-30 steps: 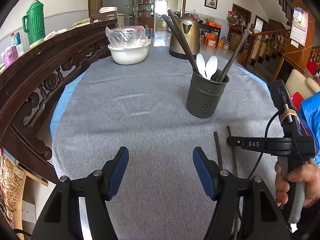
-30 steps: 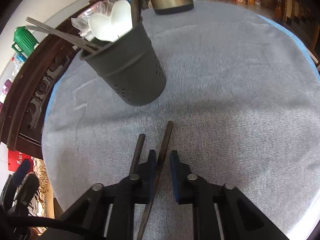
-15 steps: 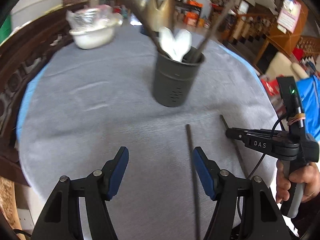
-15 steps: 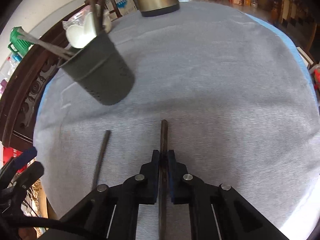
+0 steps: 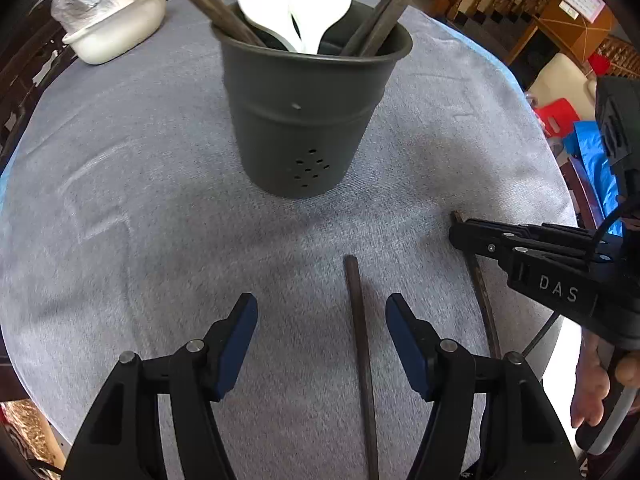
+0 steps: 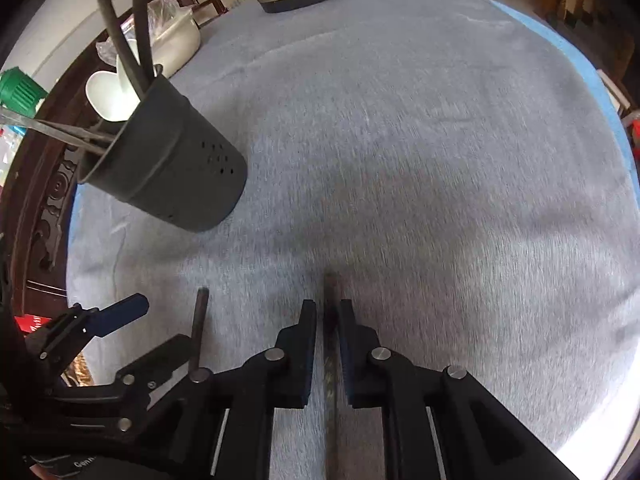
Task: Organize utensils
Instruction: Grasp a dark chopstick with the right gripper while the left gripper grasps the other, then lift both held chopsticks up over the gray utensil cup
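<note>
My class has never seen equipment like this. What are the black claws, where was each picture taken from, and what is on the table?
No robot is involved. A person's hand holds one two-fingered grasping tool, and the other hand, out of view, holds a second. Each picture comes from a wide-angle camera on one tool, looking along its fingers.

On the grey tablecloth stands a dark metal utensil holder with white plastic spoons and dark chopsticks in it. Two more chopsticks lie loose.

The left tool is open, with one dark loose chopstick between its fingers, untouched. The right tool has just been opening slightly, and the other loose chopstick lies between its fingers.
</note>
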Action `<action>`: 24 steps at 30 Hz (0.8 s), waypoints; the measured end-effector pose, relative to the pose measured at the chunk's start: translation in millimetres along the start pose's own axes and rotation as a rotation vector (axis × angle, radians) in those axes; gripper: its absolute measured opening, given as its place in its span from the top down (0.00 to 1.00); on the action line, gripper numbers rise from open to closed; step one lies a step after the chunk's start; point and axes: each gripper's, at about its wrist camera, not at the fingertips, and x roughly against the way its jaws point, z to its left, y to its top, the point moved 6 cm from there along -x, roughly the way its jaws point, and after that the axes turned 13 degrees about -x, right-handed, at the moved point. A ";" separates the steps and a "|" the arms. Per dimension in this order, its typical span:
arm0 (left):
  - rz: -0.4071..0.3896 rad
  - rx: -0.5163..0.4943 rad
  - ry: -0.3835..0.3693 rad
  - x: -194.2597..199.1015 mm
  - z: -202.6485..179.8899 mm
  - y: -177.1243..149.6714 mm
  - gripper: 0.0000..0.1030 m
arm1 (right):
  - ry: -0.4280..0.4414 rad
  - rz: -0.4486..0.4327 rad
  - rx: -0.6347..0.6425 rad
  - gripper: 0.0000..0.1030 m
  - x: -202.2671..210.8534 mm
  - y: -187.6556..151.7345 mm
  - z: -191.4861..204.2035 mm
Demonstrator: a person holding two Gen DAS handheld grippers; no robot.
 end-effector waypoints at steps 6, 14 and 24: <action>0.018 -0.049 0.031 -7.9 -8.2 13.6 0.62 | -0.056 -0.023 0.064 0.92 -1.1 7.0 8.1; -0.038 0.006 -0.029 1.9 -2.9 18.5 0.93 | 0.024 -0.100 0.054 0.94 20.2 -0.7 10.3; -0.280 0.018 0.022 107.0 4.3 25.6 0.94 | 0.188 -0.322 0.087 0.94 107.9 2.7 31.4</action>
